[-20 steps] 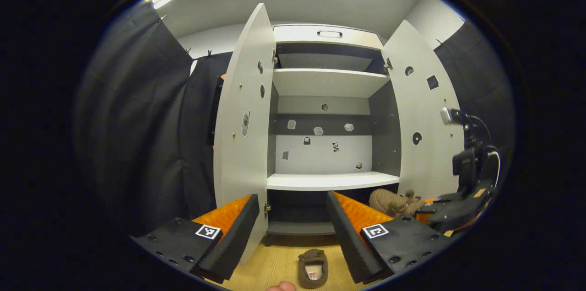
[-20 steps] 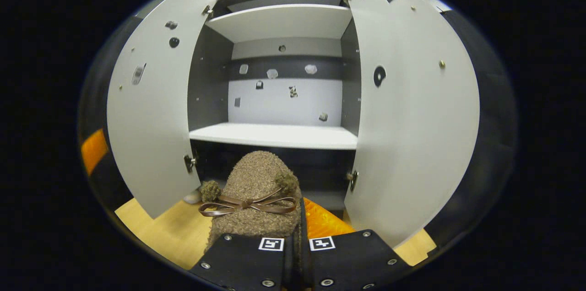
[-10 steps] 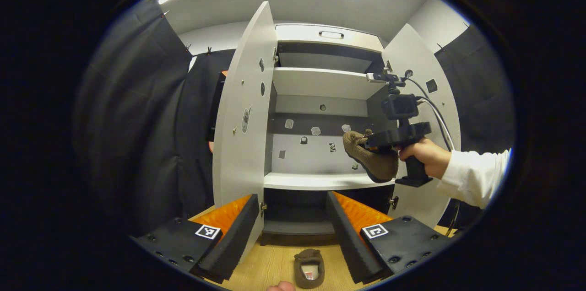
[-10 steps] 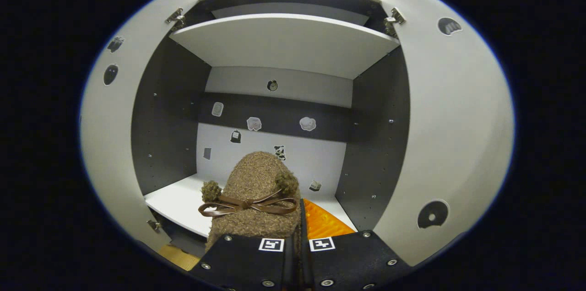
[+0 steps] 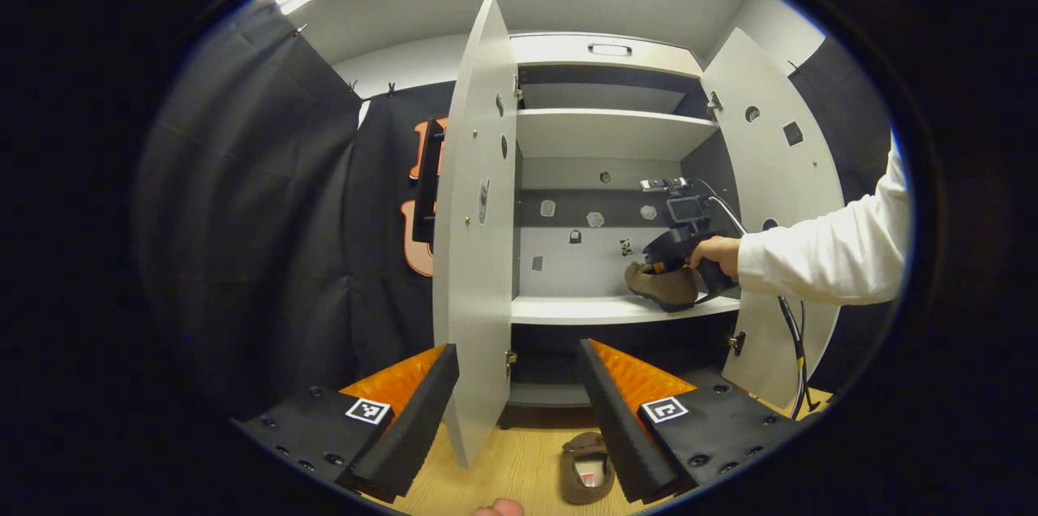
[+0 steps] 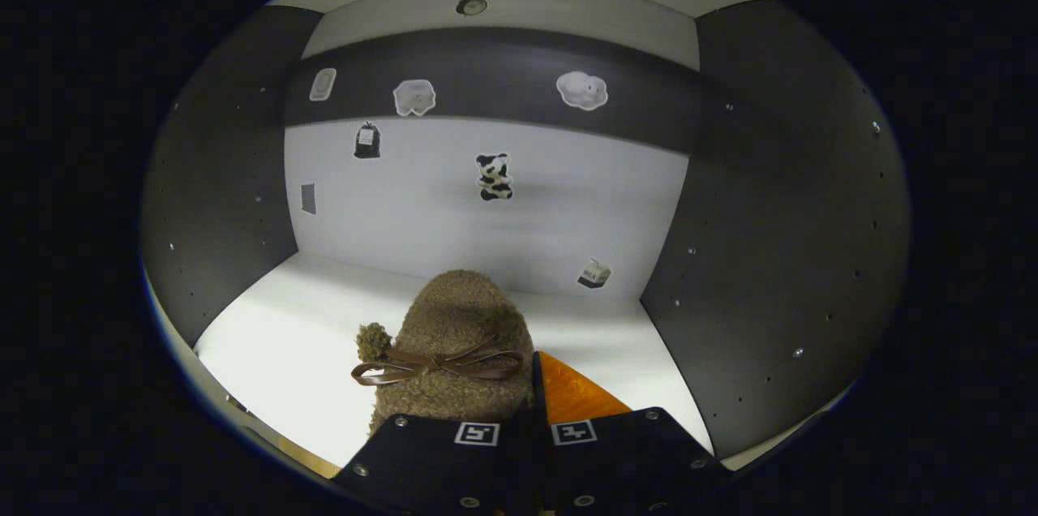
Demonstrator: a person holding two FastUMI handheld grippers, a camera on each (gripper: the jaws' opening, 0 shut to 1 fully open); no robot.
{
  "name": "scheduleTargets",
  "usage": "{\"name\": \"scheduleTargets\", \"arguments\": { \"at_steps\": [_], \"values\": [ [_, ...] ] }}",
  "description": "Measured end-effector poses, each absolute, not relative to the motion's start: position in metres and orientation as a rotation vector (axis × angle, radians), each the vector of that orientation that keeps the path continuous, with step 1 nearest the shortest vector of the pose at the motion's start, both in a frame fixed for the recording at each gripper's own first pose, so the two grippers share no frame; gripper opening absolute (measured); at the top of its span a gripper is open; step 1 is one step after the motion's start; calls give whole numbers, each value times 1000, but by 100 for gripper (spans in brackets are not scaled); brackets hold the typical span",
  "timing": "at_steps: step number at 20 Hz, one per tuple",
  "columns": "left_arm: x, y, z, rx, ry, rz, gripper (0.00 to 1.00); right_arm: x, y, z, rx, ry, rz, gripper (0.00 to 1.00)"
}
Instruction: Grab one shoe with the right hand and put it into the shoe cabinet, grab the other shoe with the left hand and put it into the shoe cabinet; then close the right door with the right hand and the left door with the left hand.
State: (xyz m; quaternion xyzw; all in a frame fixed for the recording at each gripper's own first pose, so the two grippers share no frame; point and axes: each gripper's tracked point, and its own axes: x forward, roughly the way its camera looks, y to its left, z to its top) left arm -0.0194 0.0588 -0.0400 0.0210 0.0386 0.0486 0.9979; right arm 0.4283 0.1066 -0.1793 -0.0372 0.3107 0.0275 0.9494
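Observation:
A fuzzy brown shoe with a bow [image 6: 451, 329] sits in my right gripper [image 6: 531, 386], which is shut on its side wall. It is inside the cabinet's middle compartment, low over the white shelf [image 6: 276, 321]; contact cannot be told. In the left gripper view, that shoe [image 5: 661, 286] is at the shelf's [image 5: 568, 310] right end, with the right gripper [image 5: 677, 244] held by a hand in a white sleeve. The other brown shoe [image 5: 585, 469] lies on the wooden floor, below and partly behind my open left gripper [image 5: 516, 352].
Both cabinet doors stand open: the left door [image 5: 478, 240] swings out toward me, the right door [image 5: 782, 175] is behind the sleeve. An upper shelf [image 5: 608, 131] and a dark lower compartment [image 5: 543, 374] show. Dark side walls [image 6: 770, 216] close in the compartment.
My right gripper has carried the shoe up from near the floor and forward into the middle compartment. The left gripper stayed open and shifted slightly sideways.

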Motion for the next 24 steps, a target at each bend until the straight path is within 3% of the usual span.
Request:
{"name": "scheduleTargets", "arguments": {
  "at_steps": [2,3,6,8,9,10,11,12,14,18,24],
  "values": [
    [-20,65,-40,46,81,114,99,428,101,-197,-65,692,45,13],
    [-21,68,-41,50,82,122,94,430,99,-197,-48,693,43,14],
    [-20,71,-45,48,97,128,96,425,97,-196,-17,708,59,21],
    [-19,71,-48,39,103,124,96,423,95,-191,-2,701,75,33],
    [-18,70,-48,34,102,122,96,420,95,-189,14,703,93,33],
    [-18,69,-47,29,100,118,96,417,96,-186,28,707,110,50],
    [-17,69,-47,27,98,115,96,413,92,-182,36,709,116,56],
    [-17,68,-47,26,96,110,96,409,89,-177,38,704,122,69],
    [-16,65,-46,22,90,101,96,404,84,-165,21,682,124,80],
    [-13,58,-43,15,81,76,96,384,84,-138,-10,624,147,92],
    [-18,44,-42,9,81,45,96,352,81,-62,13,437,141,93]
  ]
}}
